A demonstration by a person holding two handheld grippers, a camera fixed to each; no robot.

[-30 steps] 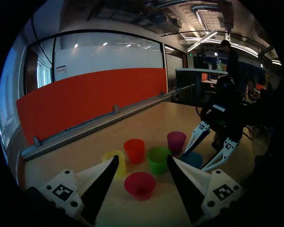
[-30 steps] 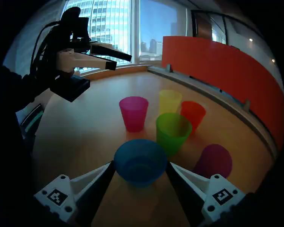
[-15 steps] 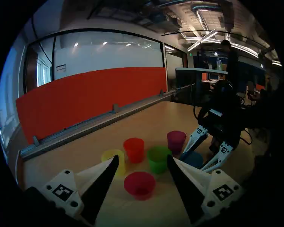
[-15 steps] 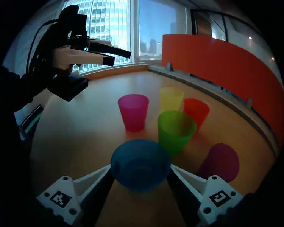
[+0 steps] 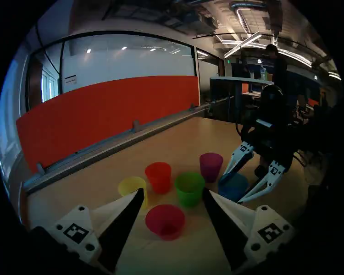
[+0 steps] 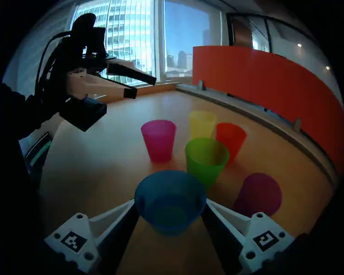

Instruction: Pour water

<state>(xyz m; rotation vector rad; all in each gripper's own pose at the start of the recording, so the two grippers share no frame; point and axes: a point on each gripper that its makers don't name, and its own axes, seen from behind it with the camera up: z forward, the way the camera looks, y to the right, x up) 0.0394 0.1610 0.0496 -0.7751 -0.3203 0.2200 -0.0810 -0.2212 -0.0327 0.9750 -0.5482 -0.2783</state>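
Observation:
Several coloured plastic cups stand grouped on a wooden table [image 6: 103,151]. My right gripper [image 6: 170,206] is shut on a blue cup [image 6: 170,199], one finger pressing on each side. In the left gripper view the same blue cup [image 5: 234,184] sits between the right gripper's [image 5: 230,192] fingers at the group's right end. My left gripper [image 5: 172,192] is open above the table. A pink cup [image 5: 165,221] stands just ahead of its tips, untouched. In the right gripper view the left gripper [image 6: 143,88] hovers at upper left, beyond the pink cup [image 6: 158,140].
Ahead of the blue cup stand a green cup [image 6: 207,159], a yellow cup [image 6: 202,124], a red cup [image 6: 230,139] and a purple cup [image 6: 259,195]. An orange partition [image 5: 108,110] runs along the table's far edge. Windows [image 6: 135,32] lie behind the left gripper.
The right gripper's fingers have come in against the blue cup's sides. The left gripper's view has shifted slightly, with the cups sitting a little lower and more to the left.

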